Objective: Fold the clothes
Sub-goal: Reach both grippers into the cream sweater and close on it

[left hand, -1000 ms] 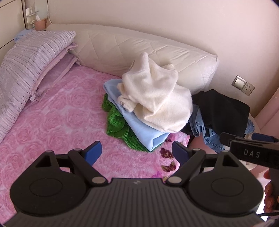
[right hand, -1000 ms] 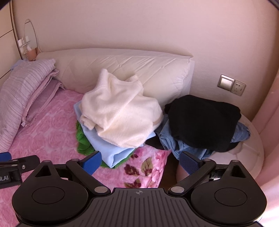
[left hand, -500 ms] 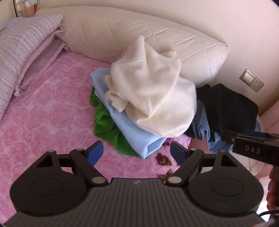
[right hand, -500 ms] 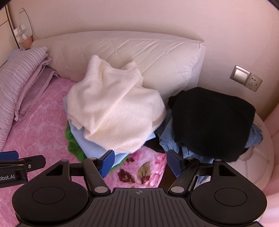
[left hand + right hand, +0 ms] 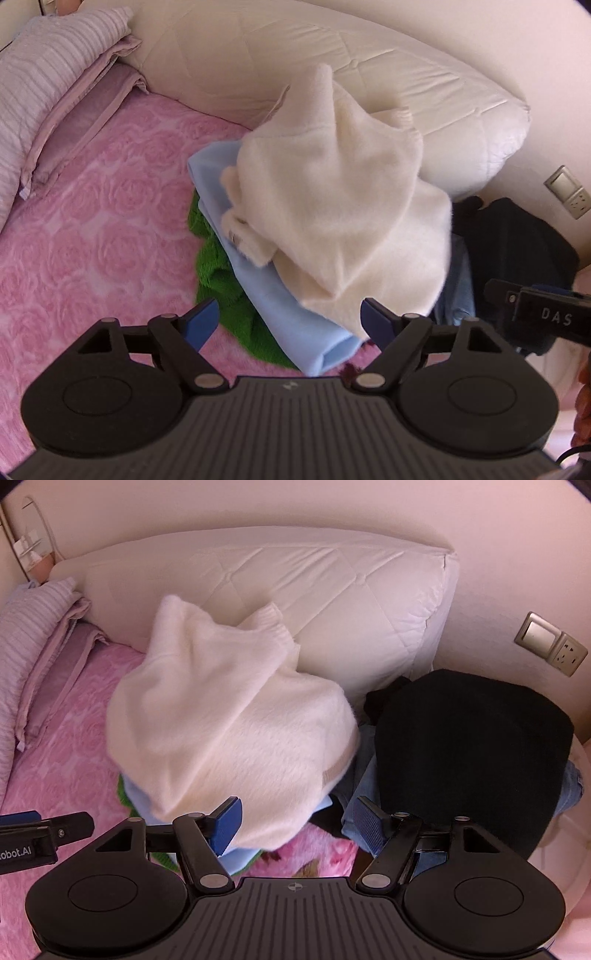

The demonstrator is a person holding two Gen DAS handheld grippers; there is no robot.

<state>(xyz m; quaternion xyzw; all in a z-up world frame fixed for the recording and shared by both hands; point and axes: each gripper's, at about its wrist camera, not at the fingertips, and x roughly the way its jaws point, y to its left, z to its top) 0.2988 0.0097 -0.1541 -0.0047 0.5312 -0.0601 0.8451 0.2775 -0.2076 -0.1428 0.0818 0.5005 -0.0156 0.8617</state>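
A fluffy cream sweater [image 5: 340, 206] lies crumpled on top of a light blue garment [image 5: 295, 321] and a green knit [image 5: 221, 273] on the pink bed. It also shows in the right wrist view [image 5: 229, 731]. My left gripper [image 5: 291, 323] is open and empty, just short of the pile's near edge. My right gripper [image 5: 295, 825] is open and empty, its jaws at the sweater's lower right edge. A black garment [image 5: 472, 746] lies over blue jeans [image 5: 369, 775] to the right.
A pink rose-pattern bedspread [image 5: 92, 240] covers the bed. A cream padded headboard [image 5: 332, 590] stands behind the pile. Striped lilac pillows [image 5: 48, 81] lie at the left. A white round stand [image 5: 561, 853] carries the dark clothes. A wall switch and socket [image 5: 550, 644] are at the right.
Both grippers have moved forward toward the clothes pile, which now looks larger. The right gripper's jaws have narrowed a little since one second ago.
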